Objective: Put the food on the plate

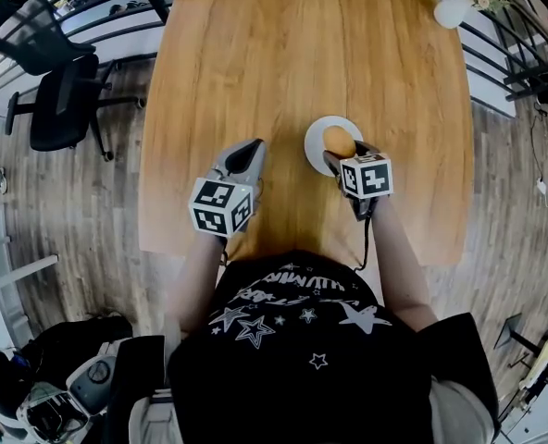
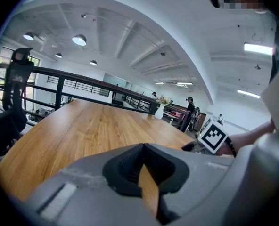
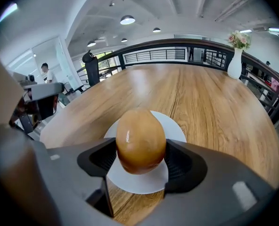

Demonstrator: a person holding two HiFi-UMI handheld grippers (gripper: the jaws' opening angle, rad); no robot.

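Observation:
A brown, glossy, egg-shaped piece of food (image 3: 140, 140) sits between the pads of my right gripper (image 3: 140, 163), which press on both its sides. It hangs over the small white plate (image 3: 175, 127), and I cannot tell whether it touches it. In the head view the food (image 1: 339, 141) and plate (image 1: 315, 133) lie mid-table, right of centre, with the right gripper (image 1: 351, 154) at the plate's near edge. My left gripper (image 1: 248, 153) hovers to the plate's left, its jaws together and empty; the left gripper view shows the pads (image 2: 130, 166) meeting.
The wooden table (image 1: 302, 44) stretches ahead. A white vase with flowers (image 1: 452, 9) stands at its far right corner. A black office chair (image 1: 61, 100) is off the table's left edge, and a dark railing runs beyond the table.

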